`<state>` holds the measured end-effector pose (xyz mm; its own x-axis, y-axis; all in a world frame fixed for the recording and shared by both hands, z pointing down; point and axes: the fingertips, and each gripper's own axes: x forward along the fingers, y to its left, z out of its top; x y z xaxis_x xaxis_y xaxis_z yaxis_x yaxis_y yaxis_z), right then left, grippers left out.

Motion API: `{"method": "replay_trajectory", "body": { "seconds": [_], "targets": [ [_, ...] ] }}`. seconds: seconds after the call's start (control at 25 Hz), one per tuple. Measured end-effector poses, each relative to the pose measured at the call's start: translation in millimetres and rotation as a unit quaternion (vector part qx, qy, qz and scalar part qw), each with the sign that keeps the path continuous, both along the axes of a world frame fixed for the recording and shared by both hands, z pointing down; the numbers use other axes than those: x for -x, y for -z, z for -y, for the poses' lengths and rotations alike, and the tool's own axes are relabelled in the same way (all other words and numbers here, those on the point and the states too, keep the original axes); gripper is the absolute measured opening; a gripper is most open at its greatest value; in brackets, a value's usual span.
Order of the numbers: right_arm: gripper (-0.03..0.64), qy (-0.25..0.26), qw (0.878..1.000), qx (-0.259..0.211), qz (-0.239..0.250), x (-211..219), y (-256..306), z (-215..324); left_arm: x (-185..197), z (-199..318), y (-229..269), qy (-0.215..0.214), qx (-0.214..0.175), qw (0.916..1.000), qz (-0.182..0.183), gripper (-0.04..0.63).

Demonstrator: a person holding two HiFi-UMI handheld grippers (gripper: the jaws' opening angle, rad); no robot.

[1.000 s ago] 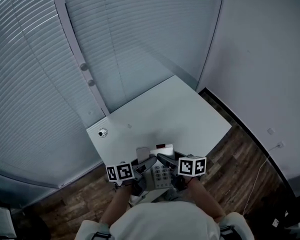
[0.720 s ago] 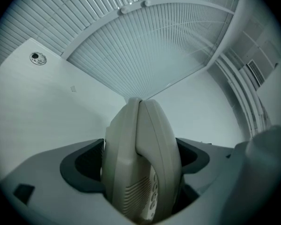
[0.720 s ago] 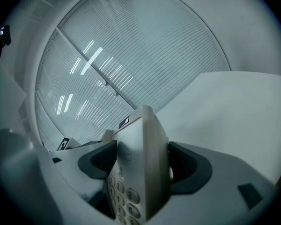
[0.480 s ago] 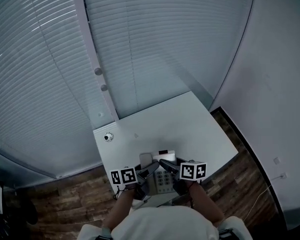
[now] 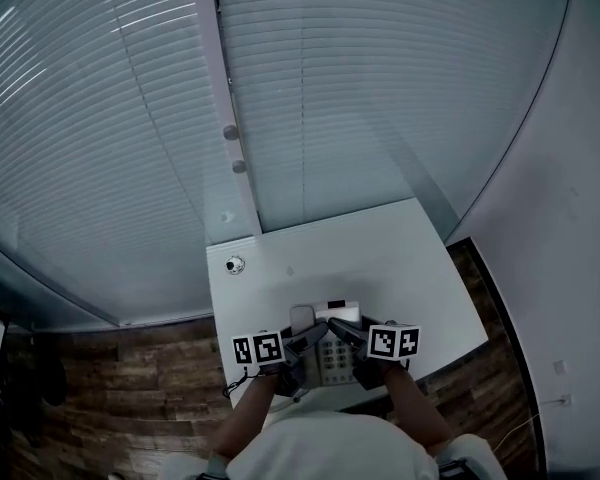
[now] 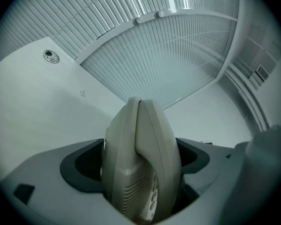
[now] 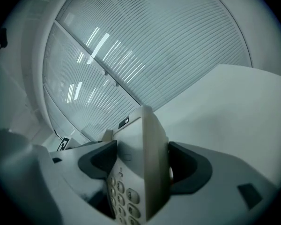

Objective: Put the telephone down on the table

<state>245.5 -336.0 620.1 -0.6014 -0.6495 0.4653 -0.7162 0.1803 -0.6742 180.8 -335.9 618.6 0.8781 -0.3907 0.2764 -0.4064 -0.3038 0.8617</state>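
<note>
A beige desk telephone (image 5: 326,348) with a keypad is held between both grippers over the near edge of the white table (image 5: 390,258). My left gripper (image 5: 298,345) is shut on the phone's left side, where the handset (image 6: 140,163) fills the gap between the jaws. My right gripper (image 5: 346,336) is shut on the phone's right edge (image 7: 143,168), with the keypad buttons showing at the left of that edge. Whether the phone touches the tabletop cannot be told.
A small round fitting (image 5: 235,264) sits at the table's far left corner, also visible from the left gripper (image 6: 50,56). Window blinds (image 5: 330,98) rise right behind the table. Dark wood floor (image 5: 130,388) lies to both sides, and a wall stands at the right.
The head view has swung so the table now lies straight ahead. Both grippers keep their hold on the telephone, which sits slightly further in over the table's near edge.
</note>
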Motion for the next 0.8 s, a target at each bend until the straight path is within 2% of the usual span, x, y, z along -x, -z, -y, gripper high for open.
{"method": "replay_trajectory", "body": {
  "seconds": [0.36,0.8],
  "targets": [
    [0.353,0.051,0.999,0.003,-0.009,-14,-17,23,-15,16,-18,0.050,0.007,0.9987,-0.002,0.436],
    [0.353,0.084,0.996,0.019,-0.013,-28,-49,40,-30,29,-53,0.081,0.027,0.9963,0.009,0.436]
  ]
}}
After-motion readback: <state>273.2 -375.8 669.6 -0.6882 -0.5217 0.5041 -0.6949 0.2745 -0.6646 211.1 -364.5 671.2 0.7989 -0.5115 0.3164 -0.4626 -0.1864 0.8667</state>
